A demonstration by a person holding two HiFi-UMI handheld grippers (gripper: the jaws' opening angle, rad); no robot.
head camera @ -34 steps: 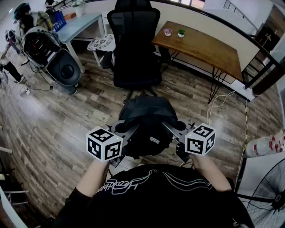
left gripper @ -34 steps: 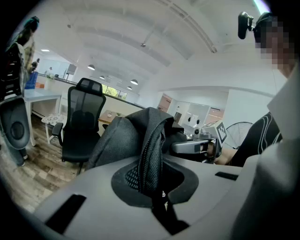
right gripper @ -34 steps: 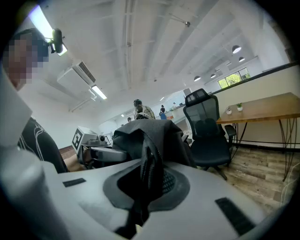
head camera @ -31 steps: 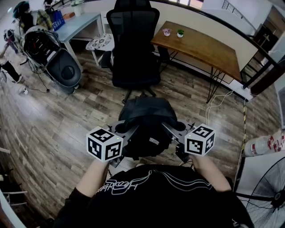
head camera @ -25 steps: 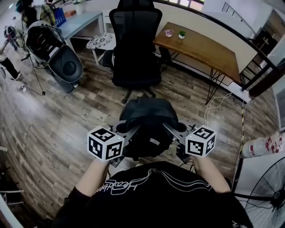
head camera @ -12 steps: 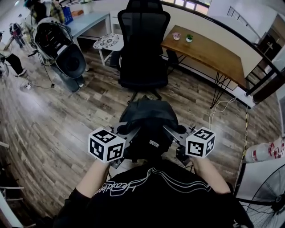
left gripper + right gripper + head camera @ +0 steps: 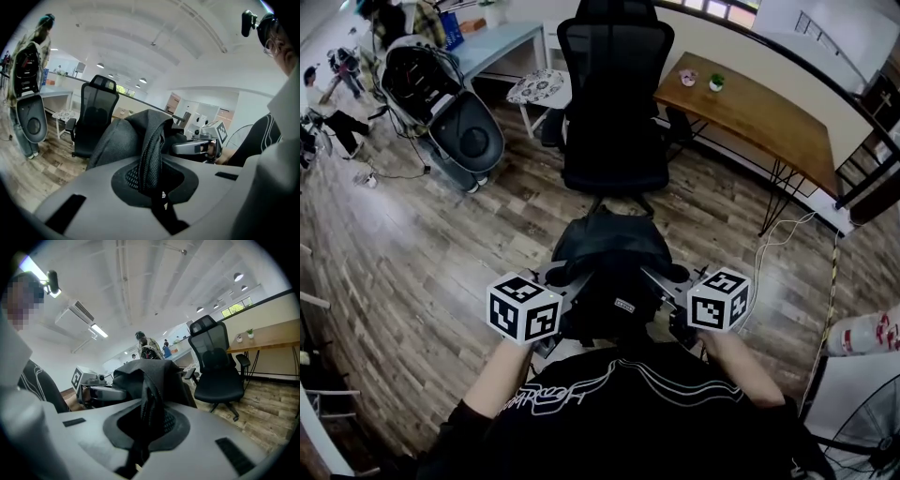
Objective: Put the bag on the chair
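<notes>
A black backpack hangs in the air between my two grippers, just in front of my chest. My left gripper is shut on its left shoulder strap, which runs down between the jaws. My right gripper is shut on the other strap the same way. The black mesh office chair stands straight ahead beyond the bag, its seat bare and facing me. In the left gripper view the chair shows left of the bag; in the right gripper view the chair shows right of it.
A wooden desk stands right of the chair, with a cable on the floor beside it. A black stroller and a small patterned table are at the left. A fan stands at the lower right. People stand far left.
The chair, the desk and the stroller have shifted right and down in the head view and look a little nearer. Both grippers keep the same hold on the bag.
</notes>
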